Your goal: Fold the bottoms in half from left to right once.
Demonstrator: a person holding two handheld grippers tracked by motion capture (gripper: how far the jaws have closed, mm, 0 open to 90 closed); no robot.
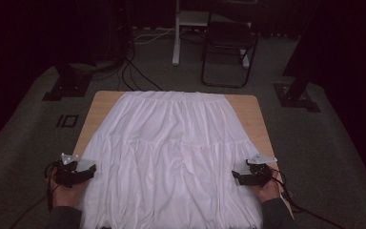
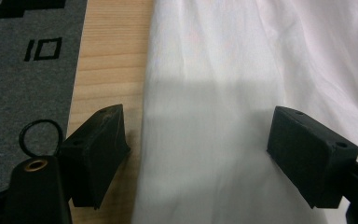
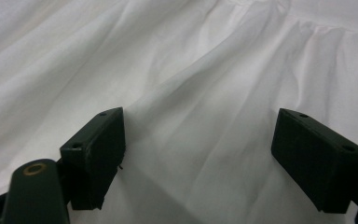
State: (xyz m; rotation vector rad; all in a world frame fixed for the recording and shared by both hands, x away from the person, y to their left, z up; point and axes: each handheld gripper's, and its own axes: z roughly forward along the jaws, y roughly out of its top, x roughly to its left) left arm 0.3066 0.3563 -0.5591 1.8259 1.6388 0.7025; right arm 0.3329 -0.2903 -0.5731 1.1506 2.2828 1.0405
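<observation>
A white tiered skirt (image 1: 171, 152) lies spread flat over the wooden table (image 1: 104, 102), its gathered waistband at the far edge. At the skirt's left side, near the front, my left gripper (image 1: 94, 170) is open and points inward. In the left gripper view its jaws (image 2: 196, 149) stand wide above the skirt's left edge (image 2: 200, 93), one over bare wood (image 2: 107, 60), and nothing is pinched. My right gripper (image 1: 234, 175) mirrors it at the skirt's right side. In the right gripper view its open jaws (image 3: 198, 154) hover over folded white cloth (image 3: 168, 70).
Grey carpet (image 1: 28, 129) surrounds the table. A folding chair (image 1: 228, 43) and a white stand (image 1: 176, 33) are beyond the far edge, with cables on the floor. Dark stand bases (image 1: 66, 83) flank the far corners. Black markings on the carpet (image 2: 42, 49) lie left of the table.
</observation>
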